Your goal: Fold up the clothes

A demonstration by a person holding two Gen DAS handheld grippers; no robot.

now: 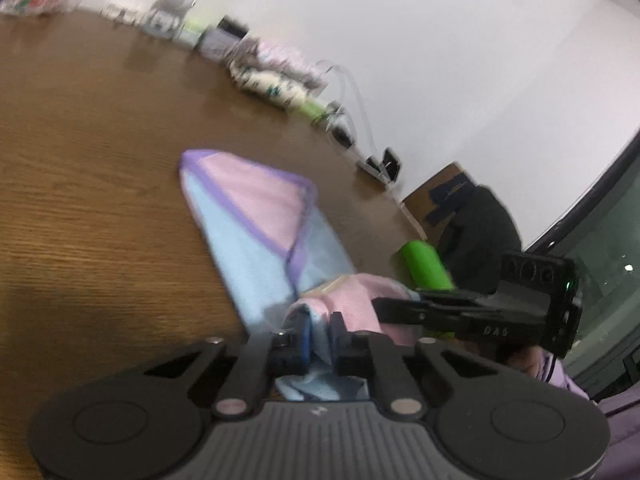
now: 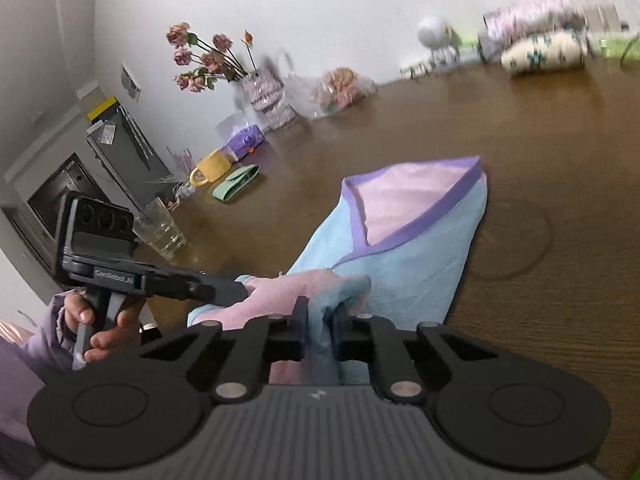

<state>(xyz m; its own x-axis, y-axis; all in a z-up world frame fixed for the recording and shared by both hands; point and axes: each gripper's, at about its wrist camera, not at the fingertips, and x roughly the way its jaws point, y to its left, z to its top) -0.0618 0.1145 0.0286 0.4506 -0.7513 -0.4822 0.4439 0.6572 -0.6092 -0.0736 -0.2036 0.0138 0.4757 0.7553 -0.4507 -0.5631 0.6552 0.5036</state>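
Left wrist view: the left tongs (image 1: 318,336) are clamped on the near hem of the cloth (image 1: 256,216), the right tongs (image 2: 320,330) likewise beside them. It trails across the desk (image 1: 88,160) from its near edge, soft, light and limp; corners look the surest hold.

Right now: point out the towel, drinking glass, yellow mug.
towel (image 2: 416,264), right wrist view, on its light blue face.
drinking glass (image 2: 160,230), right wrist view, on its side wall.
yellow mug (image 2: 214,166), right wrist view, on its body.

A brown wood-grain desk (image 2: 520,128) runs up to a plain white wall (image 1: 400,40) — dark glazing (image 1: 600,280) at one side, a grey cabinet (image 2: 124,152) at the other.
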